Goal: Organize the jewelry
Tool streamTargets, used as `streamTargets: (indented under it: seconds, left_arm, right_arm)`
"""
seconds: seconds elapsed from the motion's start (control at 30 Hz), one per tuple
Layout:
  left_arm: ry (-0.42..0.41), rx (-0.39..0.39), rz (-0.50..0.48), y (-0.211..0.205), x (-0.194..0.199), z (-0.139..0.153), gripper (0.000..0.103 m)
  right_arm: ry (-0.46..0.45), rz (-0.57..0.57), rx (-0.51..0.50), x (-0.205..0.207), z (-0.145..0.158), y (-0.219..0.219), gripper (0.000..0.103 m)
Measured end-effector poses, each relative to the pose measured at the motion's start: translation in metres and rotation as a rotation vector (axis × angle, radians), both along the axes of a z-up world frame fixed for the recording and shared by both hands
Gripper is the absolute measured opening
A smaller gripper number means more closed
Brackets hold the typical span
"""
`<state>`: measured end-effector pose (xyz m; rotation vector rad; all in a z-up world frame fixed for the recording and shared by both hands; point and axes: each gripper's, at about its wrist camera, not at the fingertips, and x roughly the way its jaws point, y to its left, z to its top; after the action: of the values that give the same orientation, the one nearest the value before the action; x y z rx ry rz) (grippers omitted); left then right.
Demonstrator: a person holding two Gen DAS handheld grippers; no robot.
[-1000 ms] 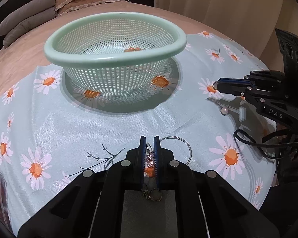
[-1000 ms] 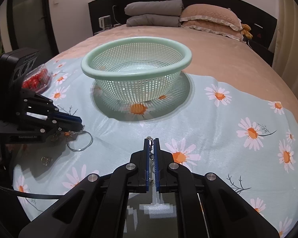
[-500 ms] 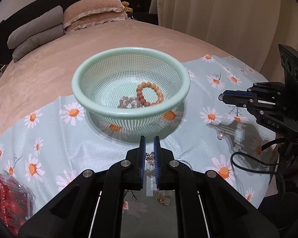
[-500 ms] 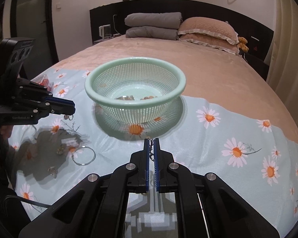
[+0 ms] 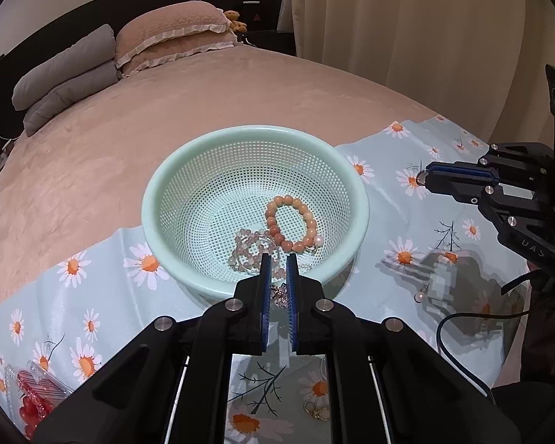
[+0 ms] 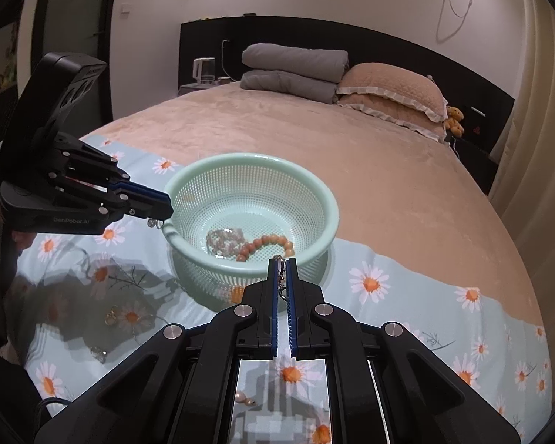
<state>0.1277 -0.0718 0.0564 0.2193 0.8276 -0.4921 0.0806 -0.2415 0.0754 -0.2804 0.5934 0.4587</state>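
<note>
A mint green mesh basket point(image 5: 174, 170) point(image 6: 314, 188) stands on the daisy cloth. It holds an orange bead bracelet point(image 5: 277, 236) point(image 6: 266, 242) and a pale bead bracelet point(image 5: 246, 246) point(image 6: 222, 238). My left gripper point(image 5: 278, 259) point(image 6: 168, 205) is shut on a small silver jewelry piece point(image 5: 279, 294) point(image 6: 153, 223), raised at the basket's near rim. My right gripper point(image 6: 282, 261) point(image 5: 427, 177) is shut on a thin chain piece point(image 6: 283, 288) with a ring point(image 5: 421, 177) at the tip, raised beside the basket.
On the daisy cloth point(image 5: 103, 296) lie a pearl earring point(image 5: 420, 296), gold earrings point(image 5: 316, 412) point(image 6: 111, 316), another small piece point(image 6: 98, 353) and a pearl piece point(image 6: 246, 399). A box of red tomatoes point(image 5: 37, 403) sits at the left. Pillows point(image 6: 388, 92) lie on the bed beyond.
Both grippers have risen and moved toward the basket, each carrying its piece. The inside of the basket has come into view.
</note>
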Motion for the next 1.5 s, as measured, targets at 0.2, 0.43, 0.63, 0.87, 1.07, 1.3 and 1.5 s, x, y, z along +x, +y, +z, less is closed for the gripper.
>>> streamTargets:
  seconds: [0.2, 0.43, 0.63, 0.87, 1.07, 1.3, 1.5]
  left_arm:
    - [0.016, 0.006, 0.012, 0.000, 0.013, -0.003, 0.008]
    - [0.023, 0.013, 0.013, 0.001, 0.019, -0.006, 0.008]
    - [-0.033, 0.022, 0.092, 0.010, 0.017, -0.005, 0.046]
    - [-0.089, -0.059, 0.253, 0.042, 0.009, 0.006, 0.097]
    - [-0.050, -0.054, 0.268, 0.045, 0.005, -0.011, 0.097]
    - [-0.051, -0.008, 0.224, 0.035, -0.009, -0.020, 0.097]
    - [-0.047, 0.040, 0.219, 0.029, -0.012, -0.027, 0.097]
  right_arm:
    - [0.003, 0.017, 0.006, 0.020, 0.002, 0.010, 0.004]
    - [0.026, 0.020, 0.006, 0.030, -0.010, 0.016, 0.004]
    - [0.005, -0.021, 0.049, 0.041, -0.021, 0.015, 0.030]
    - [-0.080, -0.193, 0.166, 0.035, -0.020, -0.021, 0.086]
    - [-0.051, -0.214, 0.184, 0.031, -0.024, -0.035, 0.087]
    - [-0.012, -0.211, 0.143, 0.034, -0.036, -0.032, 0.088]
    - [0.036, -0.198, 0.112, 0.034, -0.051, -0.027, 0.088]
